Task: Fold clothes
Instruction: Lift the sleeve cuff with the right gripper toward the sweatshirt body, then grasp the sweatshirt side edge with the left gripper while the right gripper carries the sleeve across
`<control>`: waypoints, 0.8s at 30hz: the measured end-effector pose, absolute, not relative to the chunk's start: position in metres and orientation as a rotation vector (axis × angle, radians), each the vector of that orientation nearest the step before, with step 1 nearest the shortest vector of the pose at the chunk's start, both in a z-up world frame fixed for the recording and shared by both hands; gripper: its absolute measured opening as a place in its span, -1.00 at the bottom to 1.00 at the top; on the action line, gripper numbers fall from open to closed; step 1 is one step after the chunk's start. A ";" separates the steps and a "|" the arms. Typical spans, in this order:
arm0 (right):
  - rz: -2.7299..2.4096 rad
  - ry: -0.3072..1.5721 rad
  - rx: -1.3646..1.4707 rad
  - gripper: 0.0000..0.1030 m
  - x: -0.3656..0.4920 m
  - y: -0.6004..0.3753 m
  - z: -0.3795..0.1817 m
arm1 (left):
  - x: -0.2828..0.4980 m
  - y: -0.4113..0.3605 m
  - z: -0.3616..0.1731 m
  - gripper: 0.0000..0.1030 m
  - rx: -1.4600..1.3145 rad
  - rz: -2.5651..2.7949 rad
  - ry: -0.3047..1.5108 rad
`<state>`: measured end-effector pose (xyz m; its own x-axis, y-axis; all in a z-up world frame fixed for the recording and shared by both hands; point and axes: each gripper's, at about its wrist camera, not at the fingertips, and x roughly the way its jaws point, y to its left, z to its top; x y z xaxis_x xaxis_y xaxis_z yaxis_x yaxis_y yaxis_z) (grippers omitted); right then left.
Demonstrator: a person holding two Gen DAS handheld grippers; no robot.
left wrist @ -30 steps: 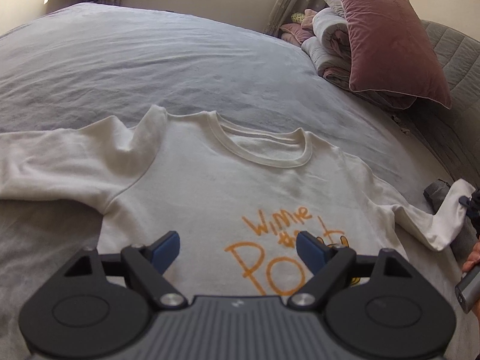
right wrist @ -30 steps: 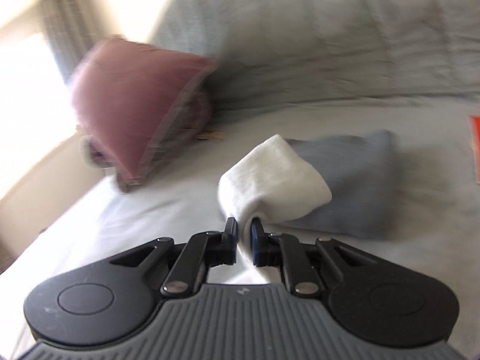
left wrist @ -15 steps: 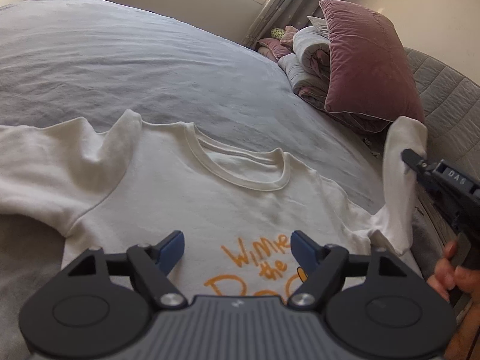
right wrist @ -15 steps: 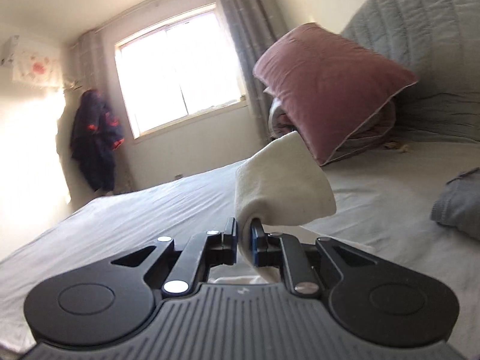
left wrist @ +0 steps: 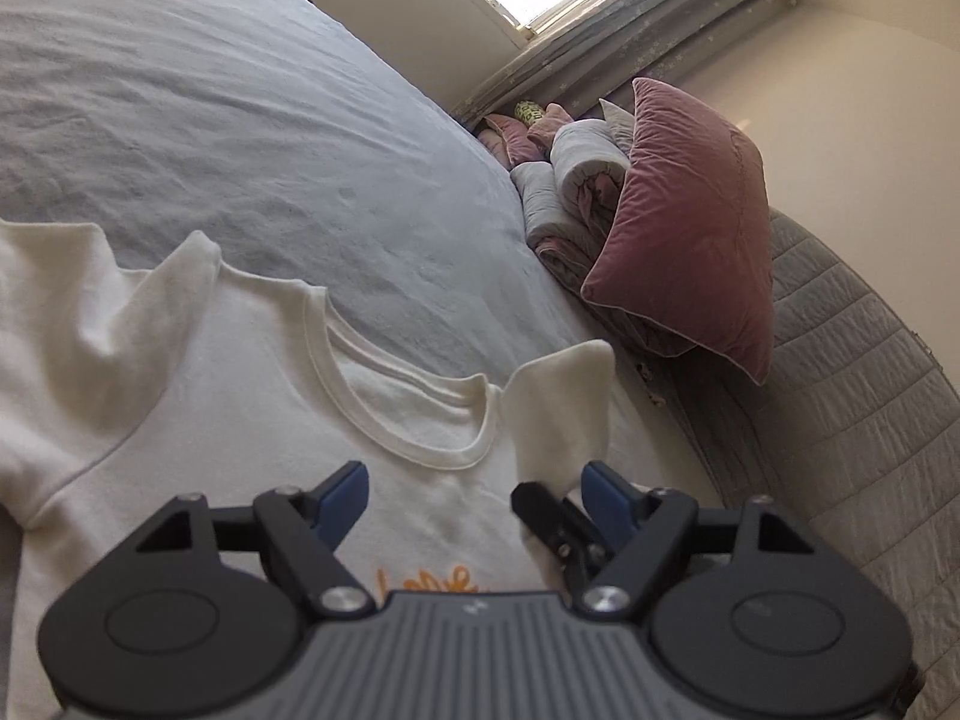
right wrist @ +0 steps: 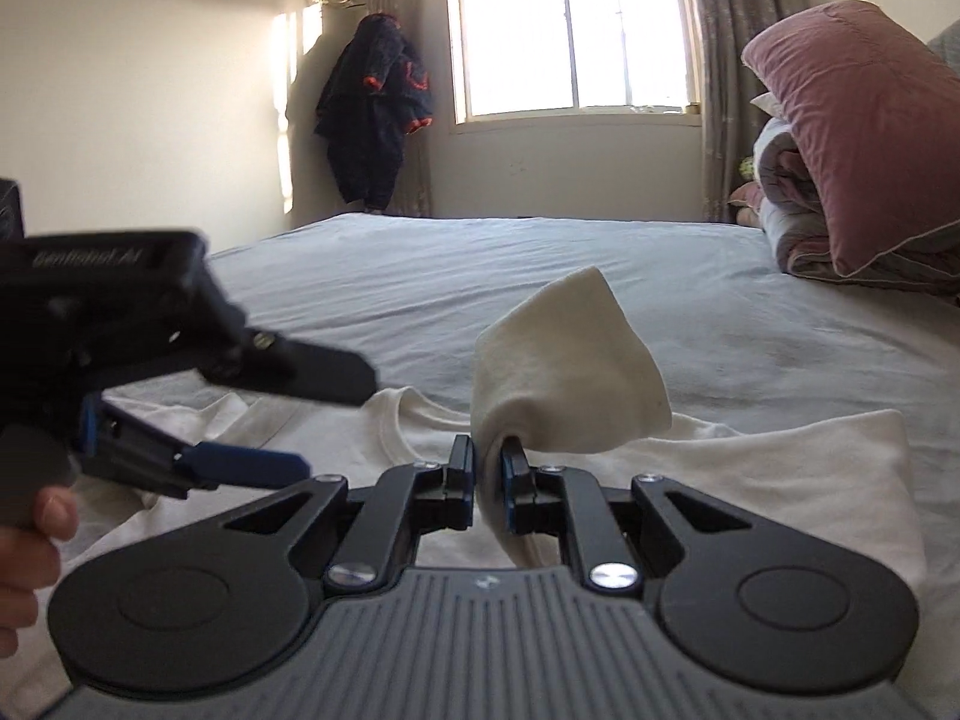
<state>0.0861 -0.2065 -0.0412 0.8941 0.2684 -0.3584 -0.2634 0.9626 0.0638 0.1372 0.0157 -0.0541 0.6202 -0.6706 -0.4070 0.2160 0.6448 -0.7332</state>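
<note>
A white sweatshirt [left wrist: 198, 420] with orange lettering lies face up on the grey bed [left wrist: 240, 150], its collar [left wrist: 396, 414] in the middle of the left wrist view. My right gripper [right wrist: 487, 468] is shut on the right sleeve cuff [right wrist: 570, 360] and holds it up over the chest, near the collar. That cuff [left wrist: 564, 408] and one black right finger also show in the left wrist view. My left gripper [left wrist: 474, 489] is open over the chest with nothing pinched. It shows in the right wrist view as the left gripper [right wrist: 339, 426], just left of the cuff.
A pink pillow [left wrist: 690, 228] leans on rolled blankets [left wrist: 570, 180] by the quilted grey headboard [left wrist: 852, 390]. A window [right wrist: 570, 30] and a dark garment [right wrist: 372, 102] hanging on the wall stand beyond the bed. A person's hand [right wrist: 30, 546] grips the left handle.
My right gripper swung left with the sleeve cuff, from the bed's right side to above the shirt's chest. The left gripper shifted toward the collar and rolled, its jaws slightly narrower.
</note>
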 end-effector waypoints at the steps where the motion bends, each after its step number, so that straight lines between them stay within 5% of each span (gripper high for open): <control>1: 0.299 0.385 0.003 -0.74 0.087 -0.204 -0.042 | 0.140 0.015 -0.056 0.52 -0.715 -0.566 0.734; 14: 0.621 0.544 0.099 -0.63 0.086 -0.188 -0.050 | 0.146 0.033 -0.067 0.52 -0.799 -0.517 0.747; 17: 0.697 0.554 0.133 -0.10 0.083 -0.187 -0.045 | 0.143 0.041 -0.067 0.52 -0.817 -0.500 0.743; 24: 0.782 0.541 0.178 0.04 0.075 -0.188 -0.033 | 0.134 0.057 -0.064 0.51 -0.802 -0.400 0.733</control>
